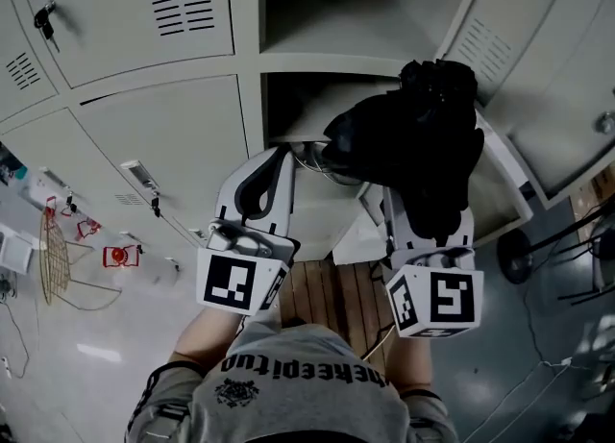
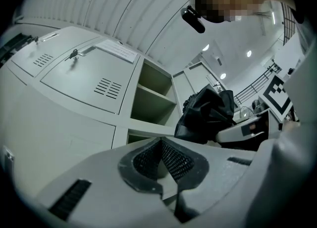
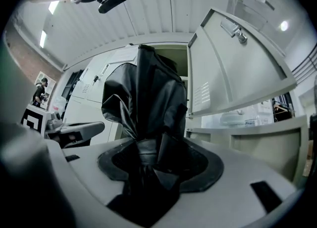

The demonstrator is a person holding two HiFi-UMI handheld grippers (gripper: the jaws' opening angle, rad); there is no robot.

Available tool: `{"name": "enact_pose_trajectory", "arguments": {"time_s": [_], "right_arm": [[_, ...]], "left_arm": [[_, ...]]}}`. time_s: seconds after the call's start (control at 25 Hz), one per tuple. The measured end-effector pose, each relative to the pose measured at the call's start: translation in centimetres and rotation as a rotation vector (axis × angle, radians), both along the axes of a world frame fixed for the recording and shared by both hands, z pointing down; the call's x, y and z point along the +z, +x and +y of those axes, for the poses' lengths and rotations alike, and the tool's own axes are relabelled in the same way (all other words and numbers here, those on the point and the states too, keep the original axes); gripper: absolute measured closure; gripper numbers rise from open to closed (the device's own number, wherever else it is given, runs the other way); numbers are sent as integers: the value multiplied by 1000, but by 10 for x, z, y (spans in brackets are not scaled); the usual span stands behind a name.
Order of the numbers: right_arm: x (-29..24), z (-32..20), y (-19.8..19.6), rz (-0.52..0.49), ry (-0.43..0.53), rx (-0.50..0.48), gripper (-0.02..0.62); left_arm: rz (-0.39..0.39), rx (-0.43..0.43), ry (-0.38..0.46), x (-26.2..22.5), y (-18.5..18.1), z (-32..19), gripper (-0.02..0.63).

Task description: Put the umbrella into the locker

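In head view, the umbrella (image 1: 413, 134) hides the jaws of the right claw (image 3: 148, 160) and part of the locker (image 1: 250, 95).

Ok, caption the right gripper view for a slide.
The right tool clamps the bundled black umbrella beside the open locker door.

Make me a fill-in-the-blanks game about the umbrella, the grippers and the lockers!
1. The right gripper grips the umbrella, whose colour is ___.
2. The left gripper has ___ between its jaws.
3. The locker door beside the umbrella stands ___.

Missing words: black; nothing; open.
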State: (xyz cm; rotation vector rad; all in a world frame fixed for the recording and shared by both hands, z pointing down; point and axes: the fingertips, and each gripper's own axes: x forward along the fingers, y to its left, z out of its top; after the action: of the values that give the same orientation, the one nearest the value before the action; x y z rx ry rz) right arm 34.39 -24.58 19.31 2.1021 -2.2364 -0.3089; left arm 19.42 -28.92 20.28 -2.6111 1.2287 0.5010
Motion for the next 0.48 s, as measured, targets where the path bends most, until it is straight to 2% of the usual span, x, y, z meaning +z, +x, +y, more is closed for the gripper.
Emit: {"name": "enact_pose_trajectory", "arguments": {"time_s": [0.2,0.48], "right_arm": [[-12,-10,-9,102,-24,19,352],[-39,-17,-21,310,-48,90,352]], "left_arm": [[-18,-22,28,-12,-7,1,601],[-32,7,30,-16,-3,4,601]]}}
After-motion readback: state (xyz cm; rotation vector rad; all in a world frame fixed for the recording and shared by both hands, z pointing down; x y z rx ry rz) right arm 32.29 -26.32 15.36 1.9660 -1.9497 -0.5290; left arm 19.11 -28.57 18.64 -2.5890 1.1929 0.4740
